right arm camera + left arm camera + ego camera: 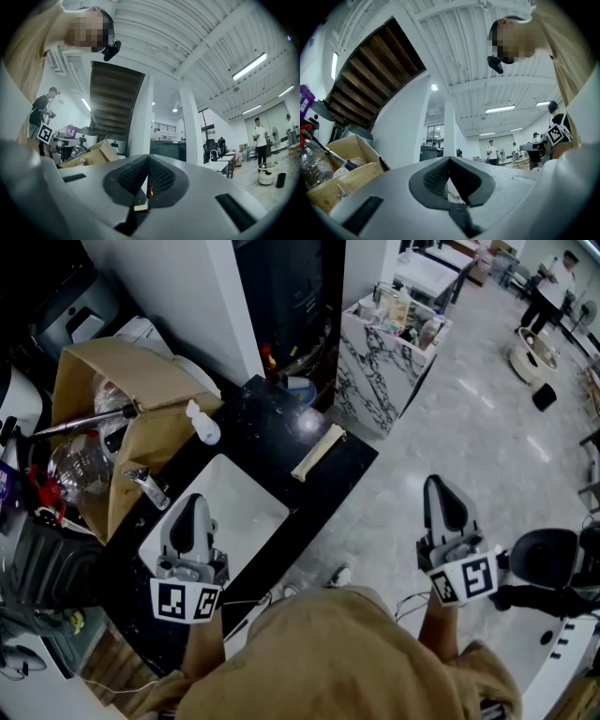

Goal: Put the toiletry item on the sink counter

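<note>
While left claw [193, 506] hovers, bottle [203, 424] lies beyond sink [246, 491].

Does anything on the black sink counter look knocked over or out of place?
Yes: the small white plastic bottle seems to lie on its side on the black counter, against the open brown cardboard box.

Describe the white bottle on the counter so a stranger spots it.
Find the black sink counter with its white rectangular basin. Beyond the basin, beside the open brown cardboard box, sits the small white plastic bottle: rounded, unlike the flat cream strip.
</note>
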